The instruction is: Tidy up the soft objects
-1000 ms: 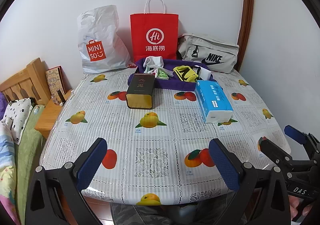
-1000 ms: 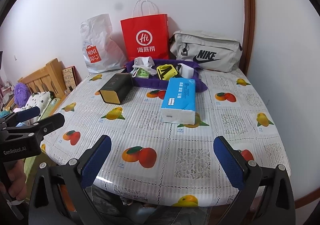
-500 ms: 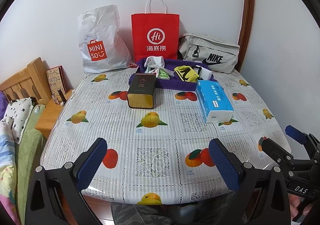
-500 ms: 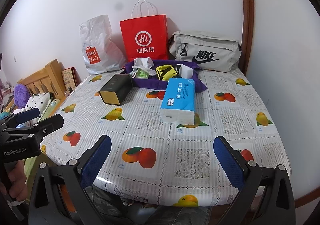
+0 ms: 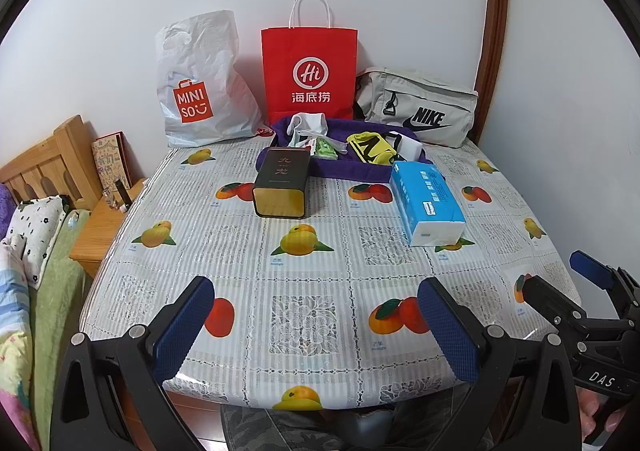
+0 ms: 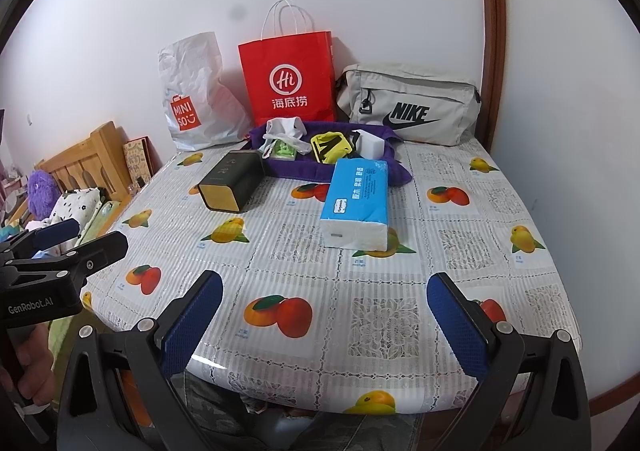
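A purple cloth tray [image 5: 352, 167] [image 6: 304, 169] sits at the back of the table. It holds a white cloth [image 5: 308, 123] [image 6: 282, 127], a green packet [image 5: 326, 149] [image 6: 284, 151], a yellow-black item [image 5: 370, 147] [image 6: 330, 145] and a white block [image 5: 410, 147] [image 6: 370, 143]. A blue tissue pack [image 5: 426, 201] [image 6: 358, 203] and a dark tin box [image 5: 282, 183] [image 6: 232, 181] lie in front of it. My left gripper [image 5: 316, 331] [image 6: 60, 243] and right gripper [image 6: 324, 327] [image 5: 576, 279] are open and empty at the near table edge.
A white Miniso bag [image 5: 200, 87], a red paper bag [image 5: 310, 75] and a grey Nike bag [image 5: 418, 109] stand against the back wall. A wooden bed frame [image 5: 44, 163] and a nightstand [image 5: 104, 223] are on the left. The table carries a fruit-print cover [image 5: 304, 307].
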